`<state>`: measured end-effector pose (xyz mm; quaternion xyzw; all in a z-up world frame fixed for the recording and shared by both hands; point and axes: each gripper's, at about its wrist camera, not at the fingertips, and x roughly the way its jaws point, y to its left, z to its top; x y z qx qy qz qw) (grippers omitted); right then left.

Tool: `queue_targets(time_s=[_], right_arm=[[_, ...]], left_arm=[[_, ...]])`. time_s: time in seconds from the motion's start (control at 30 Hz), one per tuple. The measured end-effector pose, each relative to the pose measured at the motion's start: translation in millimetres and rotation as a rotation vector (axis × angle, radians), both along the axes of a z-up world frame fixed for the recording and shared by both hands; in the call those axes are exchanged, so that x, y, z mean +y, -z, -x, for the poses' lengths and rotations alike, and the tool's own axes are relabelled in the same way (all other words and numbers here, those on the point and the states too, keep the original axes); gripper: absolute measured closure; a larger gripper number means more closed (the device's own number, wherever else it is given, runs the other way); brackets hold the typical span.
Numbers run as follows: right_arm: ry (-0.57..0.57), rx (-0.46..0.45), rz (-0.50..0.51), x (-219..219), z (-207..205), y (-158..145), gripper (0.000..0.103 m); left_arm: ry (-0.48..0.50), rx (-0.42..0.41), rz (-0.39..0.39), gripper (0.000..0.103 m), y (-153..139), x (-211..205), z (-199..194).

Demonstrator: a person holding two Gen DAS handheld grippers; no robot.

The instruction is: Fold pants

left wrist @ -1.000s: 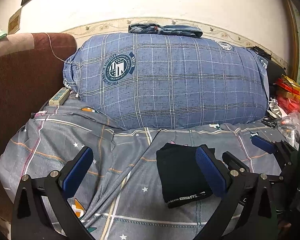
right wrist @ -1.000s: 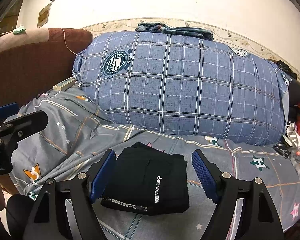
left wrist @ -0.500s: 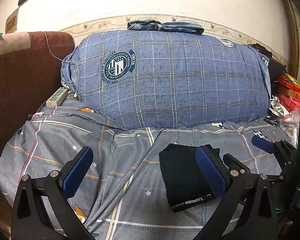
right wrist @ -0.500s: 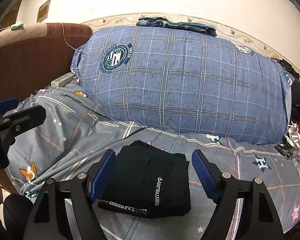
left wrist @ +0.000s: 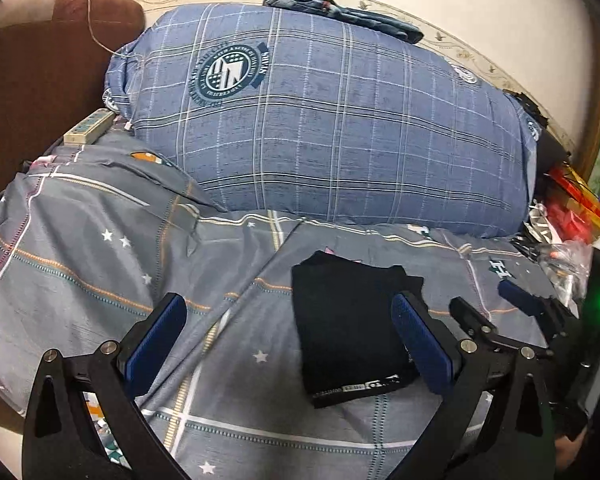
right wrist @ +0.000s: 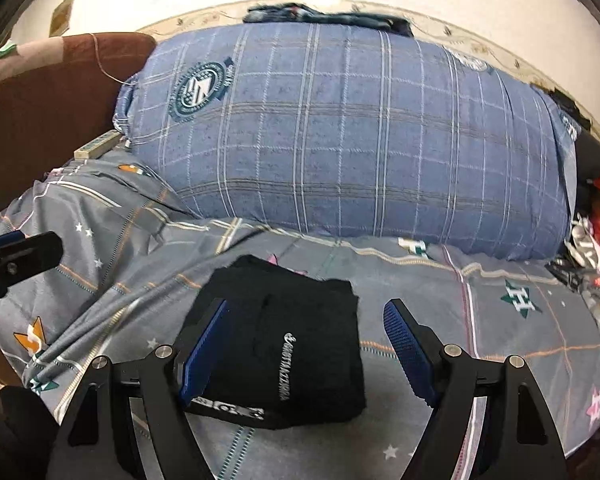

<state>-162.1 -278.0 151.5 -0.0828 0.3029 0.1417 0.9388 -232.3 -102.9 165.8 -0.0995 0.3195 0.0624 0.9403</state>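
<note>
Your left gripper [left wrist: 286,342] and right gripper [right wrist: 306,350] both gape wide, holding nothing. The folded pants [right wrist: 296,344] lie on the sheet [left wrist: 100,264], at 6 o'clock from the pillow [right wrist: 352,140].

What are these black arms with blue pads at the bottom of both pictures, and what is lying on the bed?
They are hand-held tongs: a person carries one in each hand, and each has a wide-angle camera looking forward along its two fingers. One picture is from the left tongs, the other from the right tongs. Both stand open and hold nothing. On the grey star-patterned bedsheet lies a pair of black pants, already folded into a compact rectangle with white lettering on top. The right tongs hover just over it. Behind it lies a big blue plaid pillow with dark clothing on top.
</note>
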Motion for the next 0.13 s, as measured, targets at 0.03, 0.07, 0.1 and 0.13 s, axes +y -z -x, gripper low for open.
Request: queue_targets(time_s=[0.03,0.07,0.1,0.13], right_arm=[[0.003,0.001,0.0,-2.4,-0.1,1.2,0.023],[0.007,0.0,0.003,-4.4,-0.2,2.6,0.023],[0.008,0.0,0.005,-5.7,0.2,3.6,0.023],[0.009,0.0,0.005,-7.0,1.0,4.0,0.023]], left_arm=[[-0.005,-0.01,-0.024,0.0,-1.6,-4.1,2.1],[-0.005,-0.022,-0.05,0.0,-3.1,-8.7,4.8],[-0.007,-0.026,-0.062,0.0,-3.5,-10.6,5.4],[-0.013,-0.037,-0.072,0.0,-4.0,-13.0,7.8]])
